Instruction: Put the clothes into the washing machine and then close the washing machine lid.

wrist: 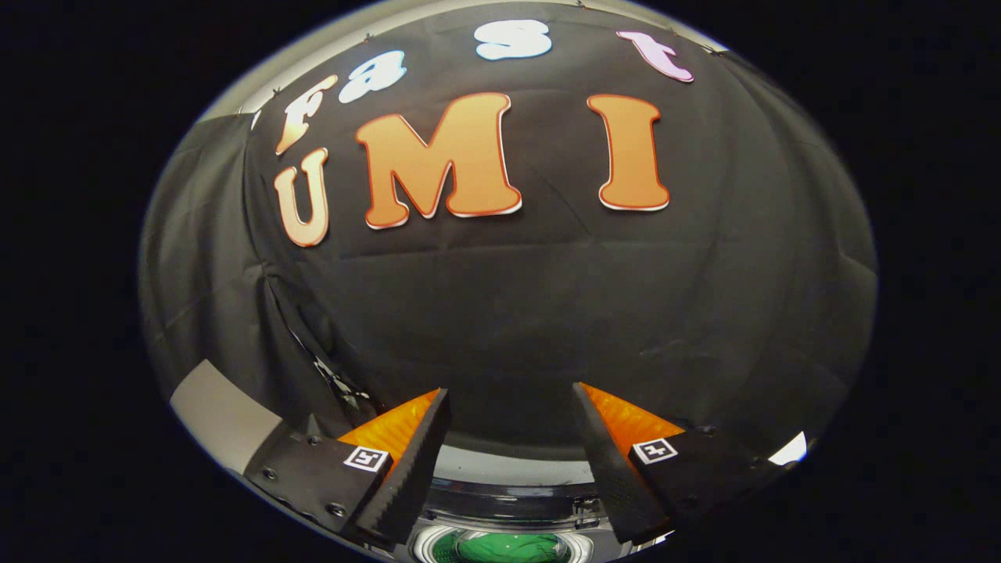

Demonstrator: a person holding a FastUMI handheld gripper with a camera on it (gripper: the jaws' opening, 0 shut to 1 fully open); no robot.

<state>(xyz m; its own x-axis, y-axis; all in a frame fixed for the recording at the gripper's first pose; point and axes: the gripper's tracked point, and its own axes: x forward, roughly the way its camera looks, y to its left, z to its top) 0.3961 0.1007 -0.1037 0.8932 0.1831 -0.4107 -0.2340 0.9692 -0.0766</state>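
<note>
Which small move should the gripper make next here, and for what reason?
Probably tilt down toward the washing machine. The gripper is open with nothing between its fingers and faces the black cloth wall; the machine's round opening, green inside, lies low between the fingers. No clothes can be made out yet.
</note>
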